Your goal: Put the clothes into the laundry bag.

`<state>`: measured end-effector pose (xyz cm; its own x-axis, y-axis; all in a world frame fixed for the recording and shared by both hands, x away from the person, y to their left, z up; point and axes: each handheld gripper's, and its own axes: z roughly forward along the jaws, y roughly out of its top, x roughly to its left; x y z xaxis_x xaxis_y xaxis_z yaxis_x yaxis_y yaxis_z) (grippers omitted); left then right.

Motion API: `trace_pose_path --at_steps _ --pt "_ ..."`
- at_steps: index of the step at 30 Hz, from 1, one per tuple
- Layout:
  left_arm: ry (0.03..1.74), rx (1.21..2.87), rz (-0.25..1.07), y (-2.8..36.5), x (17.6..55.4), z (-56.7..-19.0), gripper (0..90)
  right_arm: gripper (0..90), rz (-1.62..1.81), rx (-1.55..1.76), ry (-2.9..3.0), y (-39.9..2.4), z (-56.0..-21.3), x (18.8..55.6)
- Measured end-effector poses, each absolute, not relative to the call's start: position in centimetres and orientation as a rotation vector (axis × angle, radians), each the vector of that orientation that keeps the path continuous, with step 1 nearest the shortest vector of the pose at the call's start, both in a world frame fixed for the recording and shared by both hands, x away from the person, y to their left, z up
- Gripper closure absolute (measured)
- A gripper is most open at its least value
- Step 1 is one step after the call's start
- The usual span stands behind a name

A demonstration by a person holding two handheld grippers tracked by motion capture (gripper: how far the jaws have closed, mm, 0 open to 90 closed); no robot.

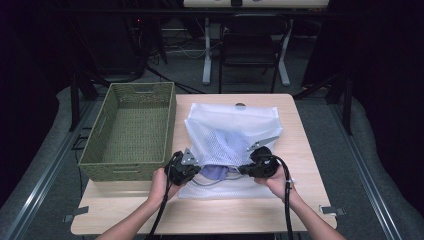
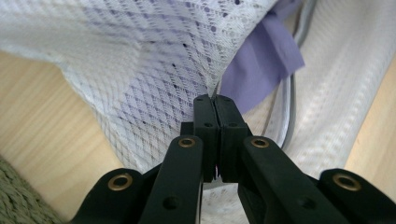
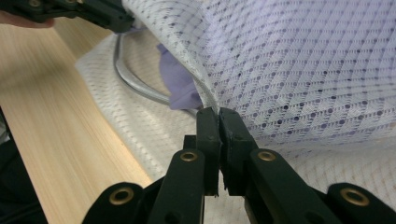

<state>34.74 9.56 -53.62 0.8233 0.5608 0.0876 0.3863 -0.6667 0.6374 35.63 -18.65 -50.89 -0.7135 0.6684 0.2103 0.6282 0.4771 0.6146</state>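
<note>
Mesh laundry bag [image 1: 231, 131]: white, lying on the wooden table [image 1: 300, 150] straight ahead of both my grippers, its open mouth facing me and raised between them.
Left gripper [image 1: 192, 167]: I have its jaws pinched tight on the upper lip of the bag's mouth; in the left gripper view the hem runs right into the tips.
Right gripper [image 1: 246, 169]: clamped on the same upper lip, further along, opposite the left.
Purple garment [image 2: 261, 65]: inside the bag, just beyond my jaw tips, partly poking out at the mouth beside a grey cord [image 3: 130, 79].
Wicker basket [image 1: 131, 129]: green, just left of my left gripper.
How I'd do it well: I'd lift both hands evenly and spread them, keeping the lip taut so the mouth gapes without the mesh slipping or snagging the garment.
</note>
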Motion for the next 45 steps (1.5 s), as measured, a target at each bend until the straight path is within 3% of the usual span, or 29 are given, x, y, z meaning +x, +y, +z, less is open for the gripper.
trace_pose_path --at_steps 27,38,43,45 --pt "0.596 2.597 0.168 9.9 34.4 -54.9 88.6 85.6 0.755 1.079 2.803 -17.0 -54.6 36.0" --pt "0.580 2.631 0.143 9.9 34.5 -55.1 88.8 84.9 0.685 1.027 2.810 -16.6 -55.4 35.9" --pt "0.586 2.626 0.149 10.0 34.6 -55.1 87.8 77.9 0.692 1.014 2.807 -16.8 -55.3 35.9" --pt "0.593 2.604 0.110 10.3 34.7 -55.0 82.5 71.9 0.731 0.986 2.803 -17.0 -54.9 35.8"
